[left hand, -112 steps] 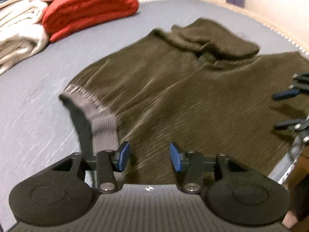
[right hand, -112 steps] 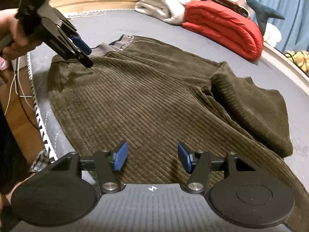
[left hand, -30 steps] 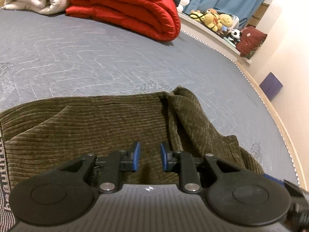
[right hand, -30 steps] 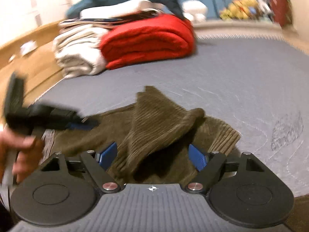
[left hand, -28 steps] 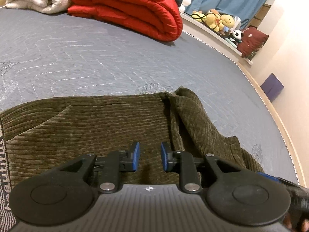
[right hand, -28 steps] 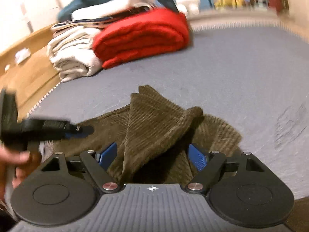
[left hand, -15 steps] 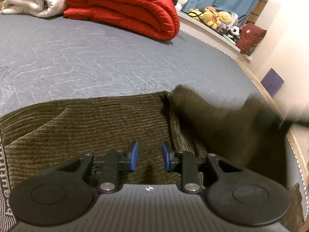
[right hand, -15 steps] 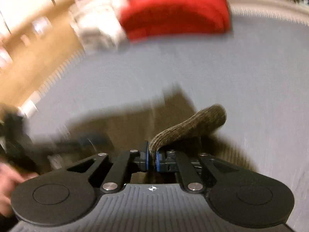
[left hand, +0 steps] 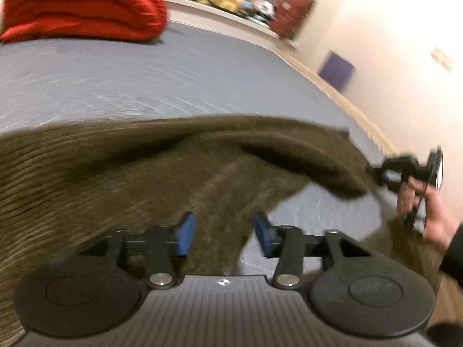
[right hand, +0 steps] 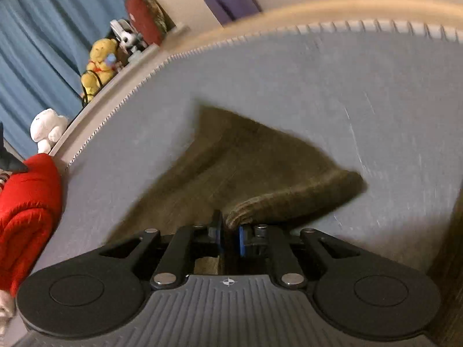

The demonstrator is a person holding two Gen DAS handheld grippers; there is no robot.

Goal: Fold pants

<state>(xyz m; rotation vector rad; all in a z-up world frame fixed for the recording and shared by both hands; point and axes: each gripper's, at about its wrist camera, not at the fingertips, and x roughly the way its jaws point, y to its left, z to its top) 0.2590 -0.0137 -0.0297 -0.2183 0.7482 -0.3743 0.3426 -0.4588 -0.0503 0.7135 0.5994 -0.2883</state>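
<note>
- The pants are thick olive corduroy: soft and limp, with some weight, so I judge they sag and drag unless held by a hem or seam edge.
- They lie spread on the grey mattress ahead of my left gripper, one leg lifted off to its right.
- My left gripper is spread wide, pads holding nothing, cloth just beyond them.
- My right gripper is pressed together, pinching the leg's rolled edge, fabric trailing forward.
</note>
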